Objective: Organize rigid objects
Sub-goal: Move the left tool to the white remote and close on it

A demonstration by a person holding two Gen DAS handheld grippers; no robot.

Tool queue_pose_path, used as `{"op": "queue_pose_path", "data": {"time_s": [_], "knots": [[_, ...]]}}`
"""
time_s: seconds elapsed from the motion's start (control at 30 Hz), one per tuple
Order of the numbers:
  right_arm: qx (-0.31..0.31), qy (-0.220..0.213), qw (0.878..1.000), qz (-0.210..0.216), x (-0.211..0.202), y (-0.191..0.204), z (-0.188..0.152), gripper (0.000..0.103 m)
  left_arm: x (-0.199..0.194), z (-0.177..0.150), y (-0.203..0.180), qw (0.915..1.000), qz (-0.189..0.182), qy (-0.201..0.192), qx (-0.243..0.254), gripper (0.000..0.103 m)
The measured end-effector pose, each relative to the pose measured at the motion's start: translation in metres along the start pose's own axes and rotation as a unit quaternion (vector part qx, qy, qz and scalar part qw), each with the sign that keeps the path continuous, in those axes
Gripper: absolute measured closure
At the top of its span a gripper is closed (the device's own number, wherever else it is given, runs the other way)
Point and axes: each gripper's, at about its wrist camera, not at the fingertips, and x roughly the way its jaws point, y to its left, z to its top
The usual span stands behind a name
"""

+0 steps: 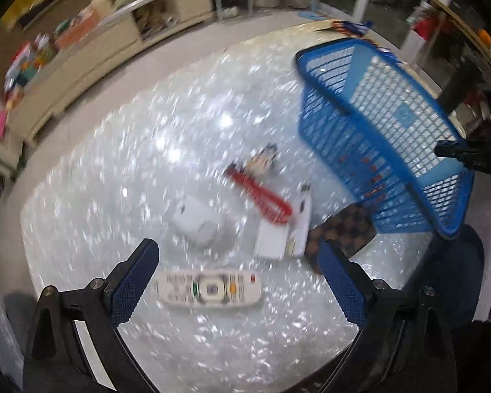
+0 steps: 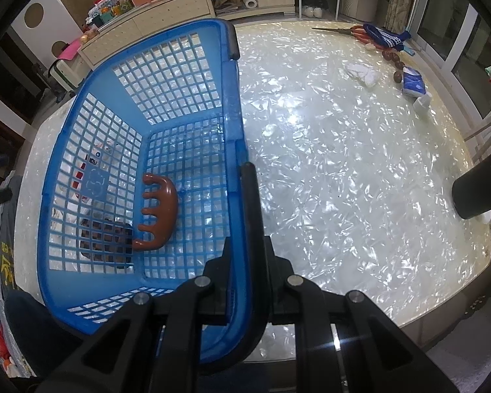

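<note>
We see a glossy pearl-patterned table [image 1: 121, 170] carrying a white remote [image 1: 209, 289] at lower centre, a red comb [image 1: 262, 196] mid-frame, a checkered wallet [image 1: 340, 232] beside it, and a blue basket [image 1: 370, 124] at upper right.

- Setting: a home living or dining room.
- Beyond the jaws: glossy pearl-patterned table [image 2: 343, 170].
- Far past it, along the wall: cream sideboard [image 2: 167, 23] heaped with boxes and packets; kitchen-paper roll [image 2: 250, 1] in an open cubby.
- Far right of the jaws: tissue pack [image 2: 412, 82], scissors [image 2: 347, 31].
- Right edge: glazed sliding doors [image 2: 455, 32].
</note>
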Motion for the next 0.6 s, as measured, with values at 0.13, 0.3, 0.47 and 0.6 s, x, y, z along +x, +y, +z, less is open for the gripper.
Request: {"op": "queue_pose_path", "data": {"time_s": [0.13,0.3,0.47,0.6], "knots": [[0.0,0.0,1.0,0.004,0.001,-0.002,0.0,0.09,0.021,-0.018,0.015,0.9969,-0.005,0.02,-0.076,0.005],[-0.001,0.001,1.0,0.008,0.002,-0.001,0.0,0.09,0.047,-0.037,0.043,0.9776,-0.014,0.037,-0.207,0.005],[-0.001,0.0,1.0,0.01,0.003,-0.001,0.001,0.09,0.069,-0.053,0.059,0.9581,-0.009,0.051,-0.282,0.005],[-0.001,-0.001,1.0,0.011,0.004,-0.001,0.002,0.09,0.082,-0.064,0.066,0.9439,-0.003,0.053,-0.326,0.005]]}}
